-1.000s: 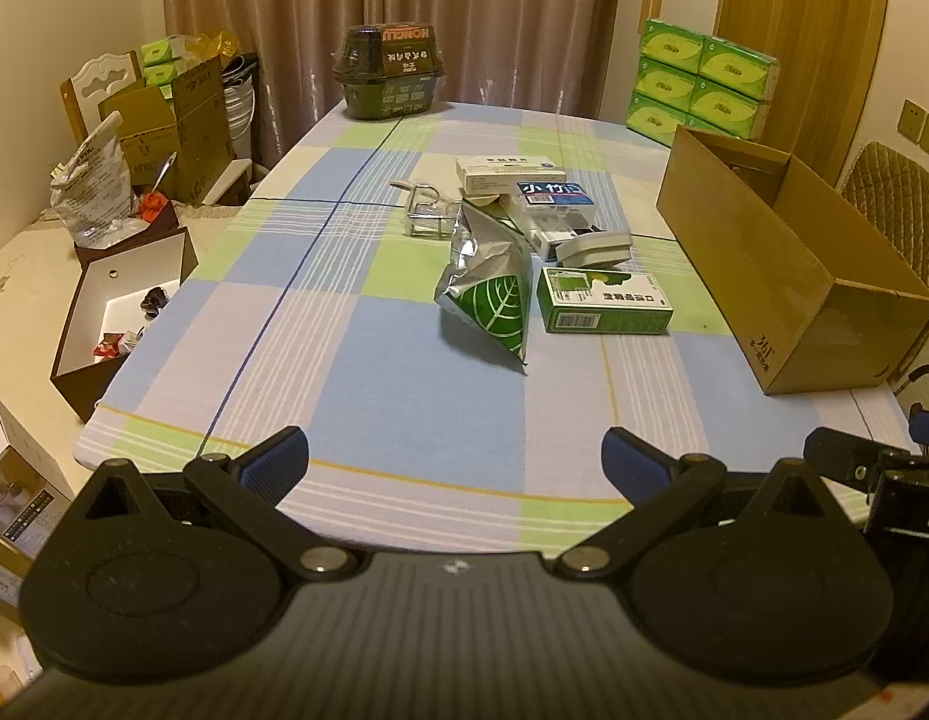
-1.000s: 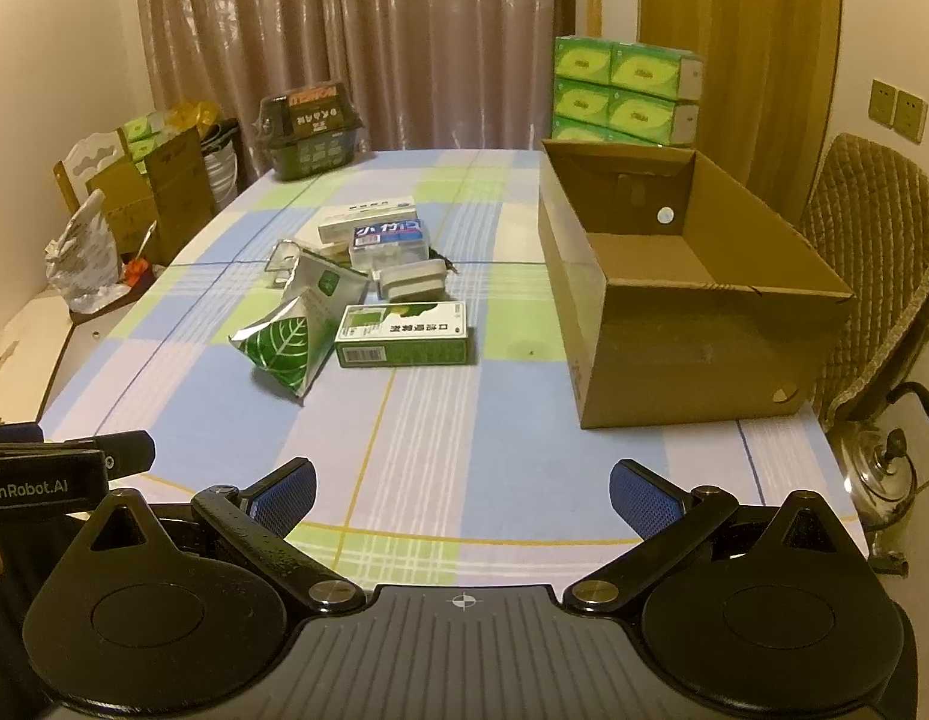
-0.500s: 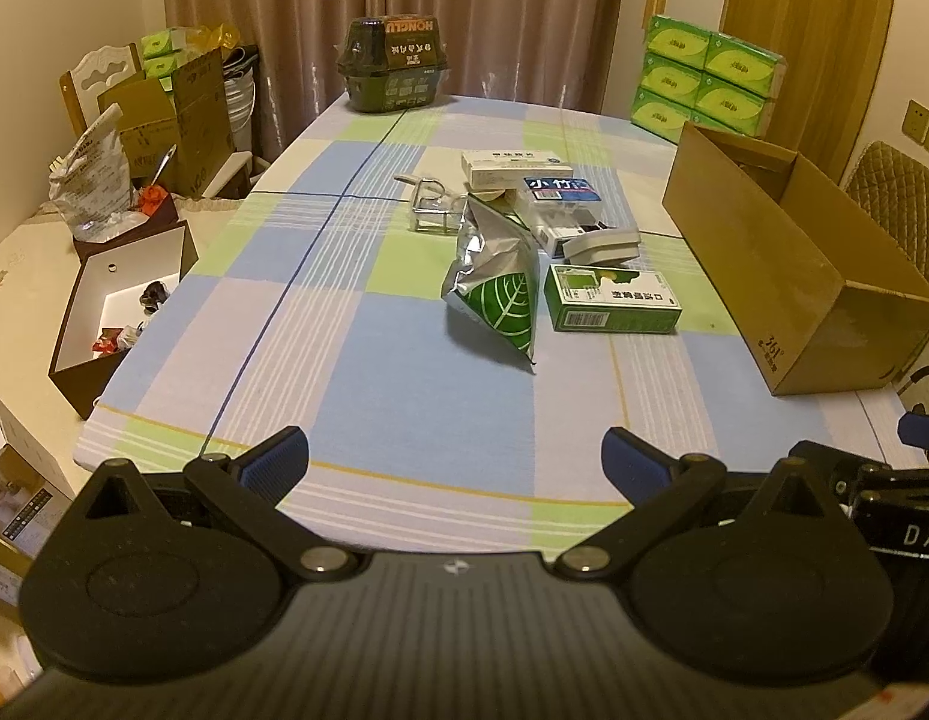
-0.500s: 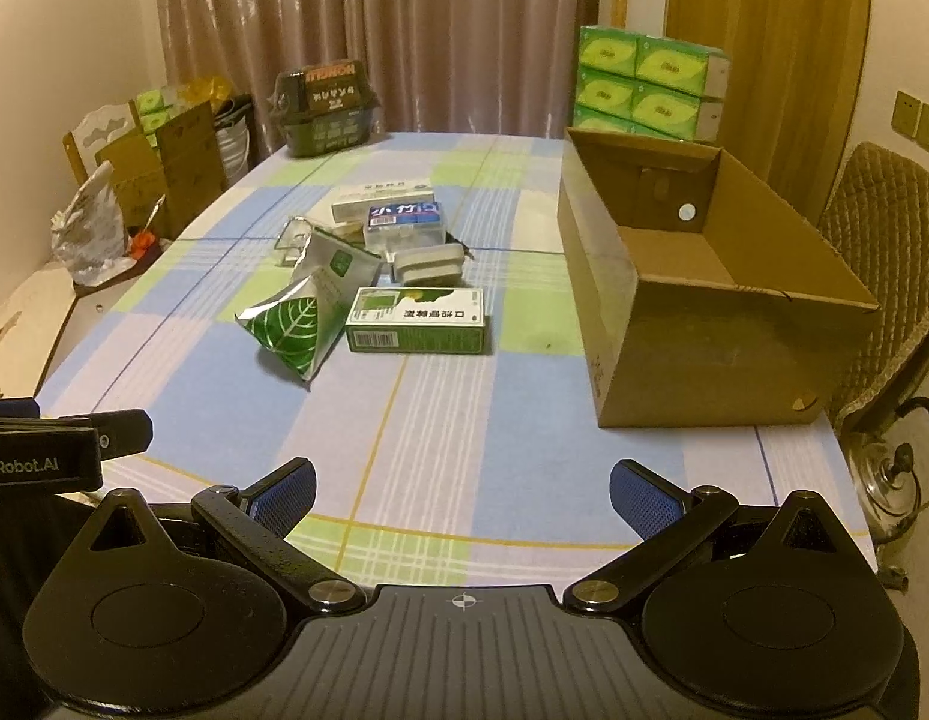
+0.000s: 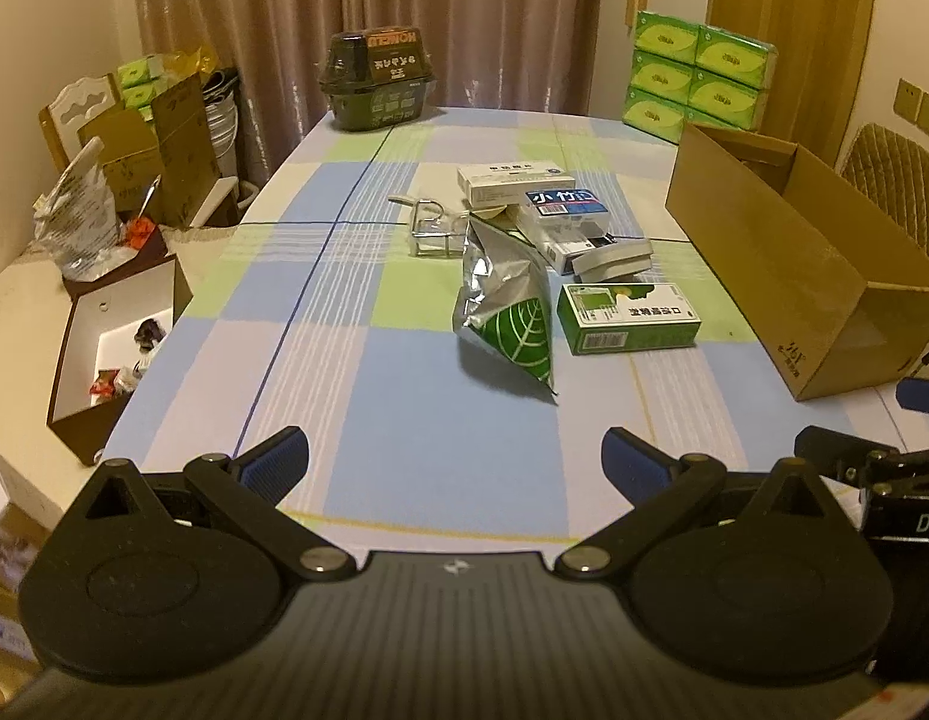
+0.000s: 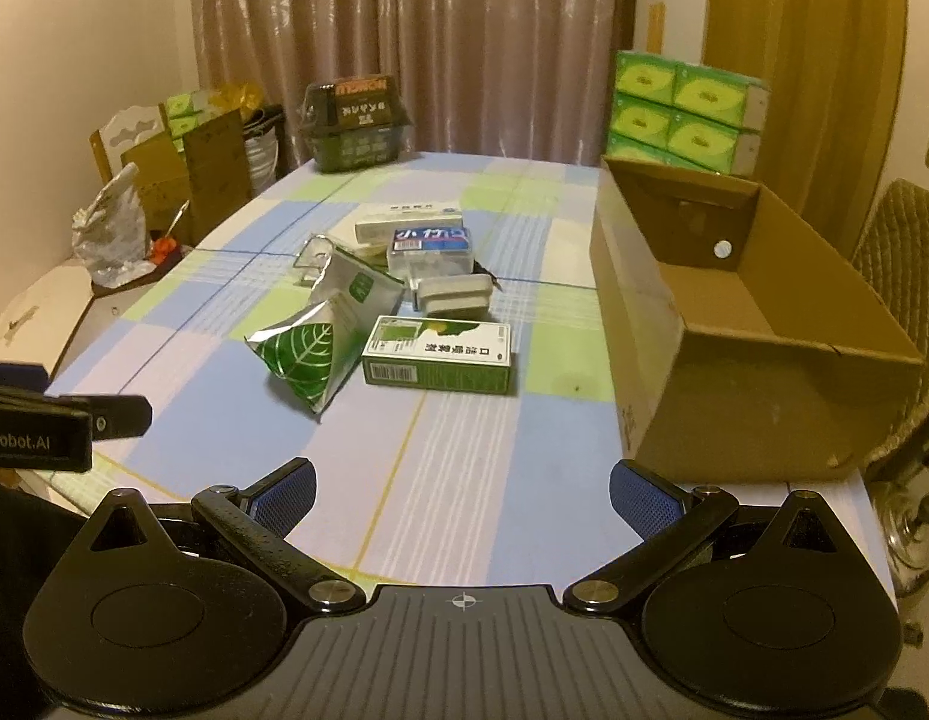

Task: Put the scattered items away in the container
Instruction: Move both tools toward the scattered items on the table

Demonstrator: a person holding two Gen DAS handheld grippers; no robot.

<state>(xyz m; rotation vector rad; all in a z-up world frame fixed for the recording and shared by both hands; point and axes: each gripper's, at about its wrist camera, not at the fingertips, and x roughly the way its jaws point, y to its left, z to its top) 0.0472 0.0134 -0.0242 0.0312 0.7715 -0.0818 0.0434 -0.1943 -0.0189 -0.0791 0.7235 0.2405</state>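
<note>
The table (image 6: 464,480) carries a checked cloth in blue, green and white. Near its centre lie a foil pouch (image 6: 311,354), a green carton (image 6: 440,354), several white and blue boxes (image 6: 431,243) and a wire clip (image 5: 431,231). An open cardboard box (image 6: 734,324) stands along the right edge, and a dark lidded container (image 6: 353,123) at the far end.

My right gripper (image 6: 462,495) hovers with jaws spread (nothing between them), facing the green box (image 6: 438,355) beside the cardboard container (image 6: 734,354).
</note>
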